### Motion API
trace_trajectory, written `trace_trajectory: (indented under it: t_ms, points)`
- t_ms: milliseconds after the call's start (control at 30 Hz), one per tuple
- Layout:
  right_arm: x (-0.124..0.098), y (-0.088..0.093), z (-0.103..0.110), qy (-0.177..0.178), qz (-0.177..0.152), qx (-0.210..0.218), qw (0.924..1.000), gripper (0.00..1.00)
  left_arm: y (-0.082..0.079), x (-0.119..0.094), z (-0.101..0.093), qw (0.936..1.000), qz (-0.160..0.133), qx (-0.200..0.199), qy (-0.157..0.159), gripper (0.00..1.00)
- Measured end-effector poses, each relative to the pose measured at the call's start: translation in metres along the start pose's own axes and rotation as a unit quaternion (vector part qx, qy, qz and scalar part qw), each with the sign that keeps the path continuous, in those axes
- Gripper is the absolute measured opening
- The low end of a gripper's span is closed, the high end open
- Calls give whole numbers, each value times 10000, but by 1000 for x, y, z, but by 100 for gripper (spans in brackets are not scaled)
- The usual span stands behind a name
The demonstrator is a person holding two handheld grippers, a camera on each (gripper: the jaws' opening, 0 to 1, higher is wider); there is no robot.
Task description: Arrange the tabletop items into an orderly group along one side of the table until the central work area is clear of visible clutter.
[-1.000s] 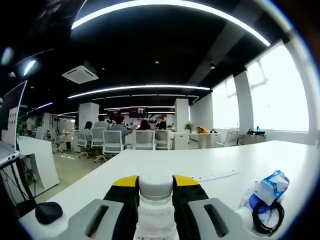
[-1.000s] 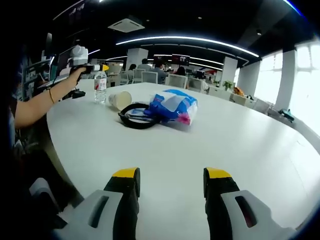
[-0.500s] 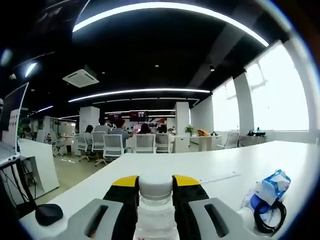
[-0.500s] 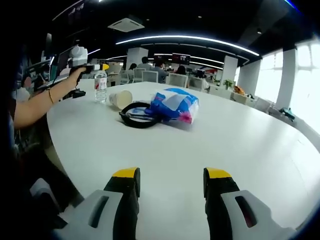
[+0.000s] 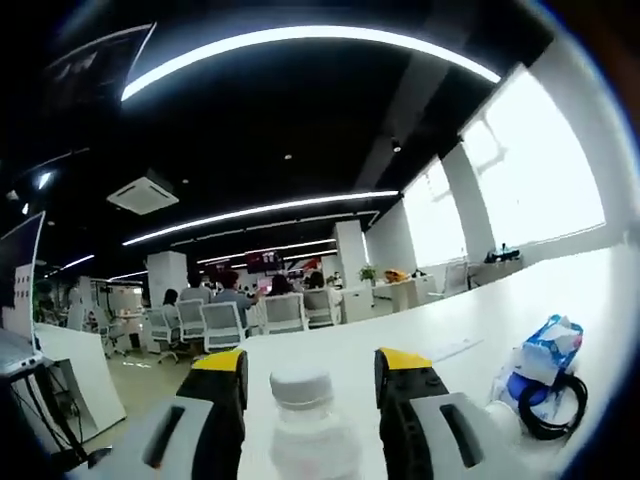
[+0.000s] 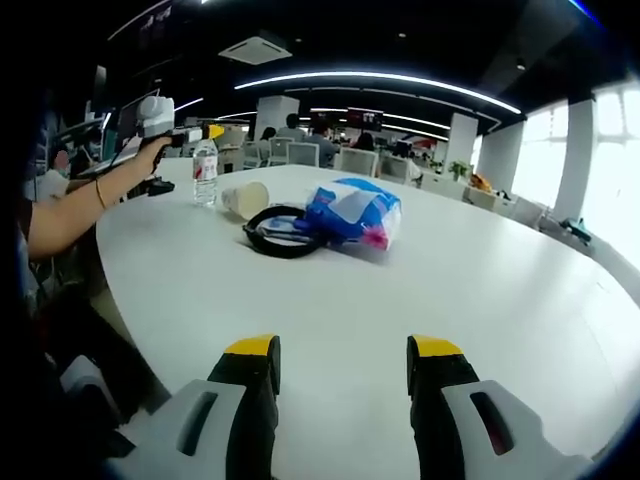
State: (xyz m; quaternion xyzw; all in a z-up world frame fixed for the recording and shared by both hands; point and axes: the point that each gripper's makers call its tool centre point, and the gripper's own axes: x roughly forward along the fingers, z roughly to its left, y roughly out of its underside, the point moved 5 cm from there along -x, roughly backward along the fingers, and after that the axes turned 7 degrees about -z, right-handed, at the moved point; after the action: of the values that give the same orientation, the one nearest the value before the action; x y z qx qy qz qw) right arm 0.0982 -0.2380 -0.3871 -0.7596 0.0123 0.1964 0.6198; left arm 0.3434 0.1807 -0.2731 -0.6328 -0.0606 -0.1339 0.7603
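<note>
In the left gripper view the left gripper has its yellow-tipped jaws spread, with the water bottle standing between them; the white cap sits in the gap with space on both sides, so the jaws are not pinching it. Behind the bottle runs the white table. To the right on the table lies a blue and white packet, and just beside it, touching or nearly so, a black cable coil. Far back sit people on office chairs.

In the right gripper view, starting from the left, the person's hand holds the left gripper up at the bottle's cap height at the far left edge of the table — the bottle stands upright there, but the gripper is too small here to tell whether its jaws touch the cap. Just right of the bottle a paper cup lies on its side. Next comes the cable coil, flat on the table, and against its right side the blue and white packet. These four things form a loose row along the far left side. At the bottom the right gripper has its jaws apart, gripping nothing, over bare tabletop — well apart from the row.
</note>
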Motion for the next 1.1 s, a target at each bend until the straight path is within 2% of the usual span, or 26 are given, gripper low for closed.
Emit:
trace_trajectory:
  t_ms: [67, 200, 367, 467, 733, 1100]
  points:
    - [0, 0, 0, 5, -5, -3, 10000, 49, 0, -1, 0, 10000, 2, 39, 32, 57]
    - [-1, 0, -1, 14, -4, -5, 10000, 49, -1, -3, -2, 9997, -81, 145, 160, 65]
    - [-2, 0, -1, 19, 0, 0, 10000, 49, -8, -7, -5, 9965, -323, 692, 326, 74]
    - [-2, 0, 0, 10, -8, 11, 10000, 49, -10, -8, -6, 9955, -373, 800, 349, 79]
    - [-3, 1, 1, -21, -14, 33, 10000, 49, -13, -12, -4, 9961, -422, 719, 283, 95]
    - [-3, 0, 3, -61, -6, -15, 10000, 49, -16, -16, -1, 9972, -357, 602, 246, 100]
